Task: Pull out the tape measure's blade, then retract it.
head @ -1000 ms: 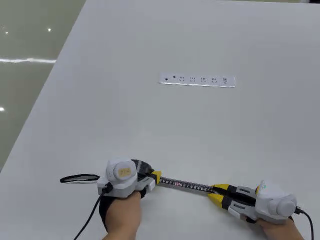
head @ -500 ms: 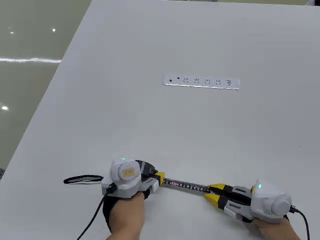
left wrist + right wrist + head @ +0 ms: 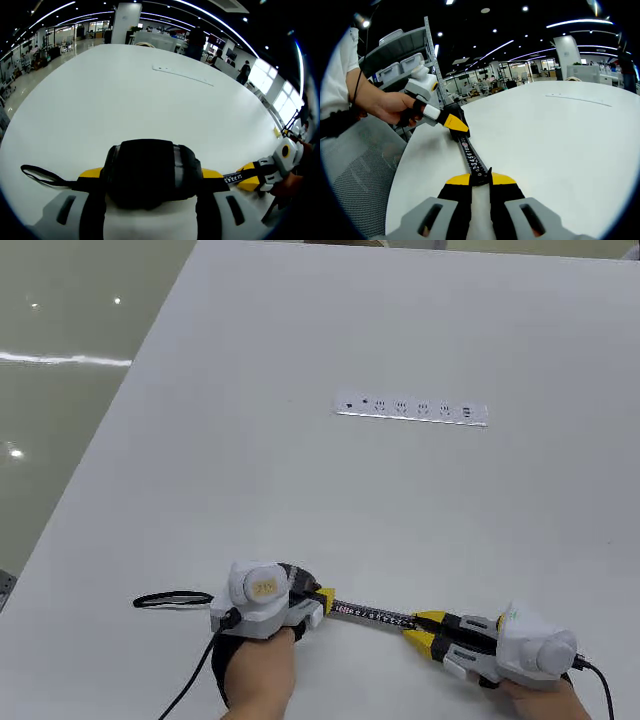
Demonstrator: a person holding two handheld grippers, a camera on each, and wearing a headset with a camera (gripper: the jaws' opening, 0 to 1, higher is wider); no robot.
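White counter (image 3: 300, 440) is stretching away toward a power strip (image 3: 411, 409) lying well off. Near the front edge, the left gripper (image 3: 150, 174) is clamping the black tape measure (image 3: 145, 162) by its case between the jaws, while the right gripper (image 3: 480, 180) is pinching the blade (image 3: 471, 157) end, jaws closed on it. A short stretch of blade is showing between them, so the pull-out looks partly done, with retracting yet to come. Digits, roughly 3 to 9, are running along the blade; no brand is showing legibly.
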